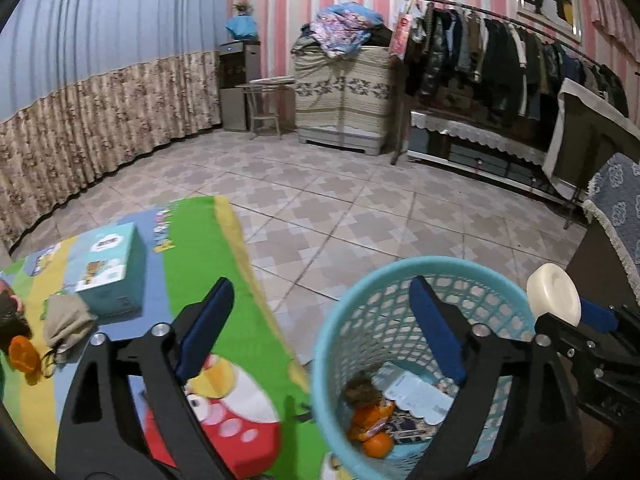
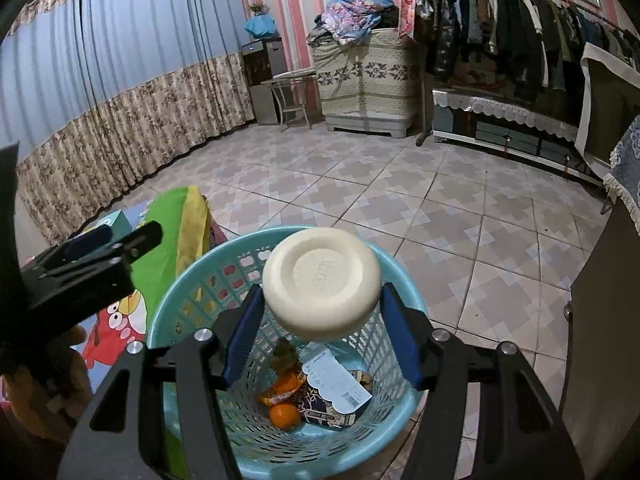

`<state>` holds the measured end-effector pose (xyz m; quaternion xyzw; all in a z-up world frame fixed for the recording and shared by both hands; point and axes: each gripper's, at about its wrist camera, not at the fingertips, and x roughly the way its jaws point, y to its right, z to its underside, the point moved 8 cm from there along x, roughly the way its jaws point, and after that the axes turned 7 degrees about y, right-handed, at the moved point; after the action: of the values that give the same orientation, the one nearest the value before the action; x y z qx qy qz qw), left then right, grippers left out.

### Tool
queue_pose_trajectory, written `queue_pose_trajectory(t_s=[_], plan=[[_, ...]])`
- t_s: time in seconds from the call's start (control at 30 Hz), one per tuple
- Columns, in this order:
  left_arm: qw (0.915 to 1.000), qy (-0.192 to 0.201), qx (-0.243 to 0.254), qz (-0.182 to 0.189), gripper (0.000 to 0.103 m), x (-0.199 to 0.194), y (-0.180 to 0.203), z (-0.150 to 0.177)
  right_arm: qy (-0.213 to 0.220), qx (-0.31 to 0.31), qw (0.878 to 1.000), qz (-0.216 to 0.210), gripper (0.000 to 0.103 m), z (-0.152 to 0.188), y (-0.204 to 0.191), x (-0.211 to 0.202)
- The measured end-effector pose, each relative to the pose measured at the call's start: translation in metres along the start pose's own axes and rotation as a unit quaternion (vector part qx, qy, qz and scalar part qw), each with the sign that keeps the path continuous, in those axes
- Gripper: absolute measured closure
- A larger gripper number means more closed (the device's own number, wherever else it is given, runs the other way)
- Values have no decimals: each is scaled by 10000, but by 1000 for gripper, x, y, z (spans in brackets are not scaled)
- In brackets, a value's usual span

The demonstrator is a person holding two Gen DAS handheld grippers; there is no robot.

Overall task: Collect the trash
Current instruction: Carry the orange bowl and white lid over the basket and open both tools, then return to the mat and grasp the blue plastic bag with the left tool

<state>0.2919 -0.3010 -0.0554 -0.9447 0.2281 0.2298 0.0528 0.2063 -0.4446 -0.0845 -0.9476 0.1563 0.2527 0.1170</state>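
Cream-coloured and round, a bar of soap (image 2: pixel 321 283) sits between the blue pads (image 2: pixel 244 336) of the right gripper (image 2: pixel 322 338), in the middle of the right wrist view. The pads press on its two sides, so the gripper is clenched on the soap. The soap hangs over the opening of a light blue plastic basket (image 2: pixel 400 280) with a lattice wall, which fills the lower middle of that frame.

Inside the basket, at the bottom, lie an orange fruit (image 2: pixel 285 416), an orange wrapper (image 2: pixel 280 390), a white printed paper (image 2: pixel 336 380) and a brownish crumpled thing (image 2: pixel 285 354) which I cannot identify.

In the left wrist view the left gripper (image 1: pixel 322 330) has its two fingers spread wide with nothing between them. Its right finger stands in front of the basket (image 1: pixel 332 344) in the lower right, and its left finger is over a colourful play mat (image 1: pixel 200 240) with cartoon birds in the lower left. The soap (image 1: pixel 554 294) appears at the right edge of this frame, above the basket rim.

On the mat, at the left side of the left wrist view, stand a light blue box (image 1: pixel 114 268), a grey-beige crumpled cloth (image 1: pixel 68 320) and a small orange piece (image 1: pixel 22 354) near the frame edge. The floor (image 1: pixel 360 208) is tiled in grey and beige. A rack of dark clothes (image 1: pixel 500 52) fills the upper right.
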Motion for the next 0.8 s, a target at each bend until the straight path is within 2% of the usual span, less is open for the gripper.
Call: queue_pose_trajectory(t_s=[0.13,0.23,0.3,0.5,0.67,0.8], plan=[[9994,97,101,-307,8,-12,-18,2,-55,-102,9999,-1,44,4,-10,7],[9991,131,111,-378,6,-21,-29,4,-42,-66,10000,21,43,4,-13,10],[9990,157,81,-409,6,-28,-37,5,-5,2,10000,63,27,3,-11,11],[9986,212,-26,-476,6,-49,-55,8,167,193,9995,158,12,-1,-7,7],[9982,208,-79,-558,6,-67,-72,17,276,306,9989,233,6,-3,-5,5],[9982,142,-194,-549,6,-78,-87,27,388,343,9984,206,5,-5,-15,0]])
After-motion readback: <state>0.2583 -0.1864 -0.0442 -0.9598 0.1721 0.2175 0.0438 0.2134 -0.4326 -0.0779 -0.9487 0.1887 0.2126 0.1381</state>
